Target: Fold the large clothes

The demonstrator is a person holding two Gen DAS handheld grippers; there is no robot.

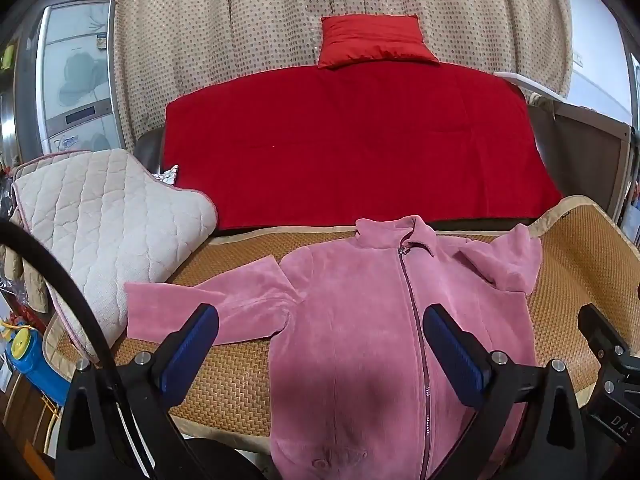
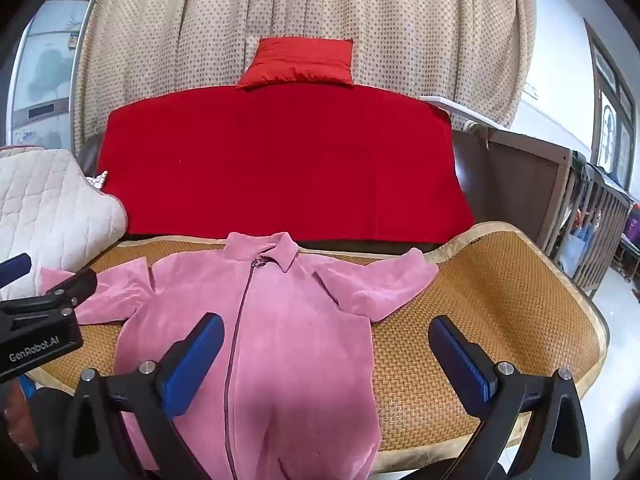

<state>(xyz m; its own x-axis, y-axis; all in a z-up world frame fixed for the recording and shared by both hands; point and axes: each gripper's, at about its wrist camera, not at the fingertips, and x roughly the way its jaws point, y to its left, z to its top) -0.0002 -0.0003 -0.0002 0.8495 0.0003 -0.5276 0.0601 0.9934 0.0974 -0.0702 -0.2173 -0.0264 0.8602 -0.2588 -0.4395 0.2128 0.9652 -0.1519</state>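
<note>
A pink zip-up fleece jacket lies front up on a woven bamboo mat, collar toward the far side. One sleeve stretches out to the left; the other is bent in at the right shoulder. My left gripper hovers open above the jacket's left half, nothing between its blue pads. My right gripper is open over the jacket's right side, also apart from the cloth. Each gripper's black body shows at the edge of the other's view.
A quilted cream pad lies folded at the mat's left. Behind the mat are a red blanket and red cushion. A wooden crib rail stands to the right, a dotted curtain behind.
</note>
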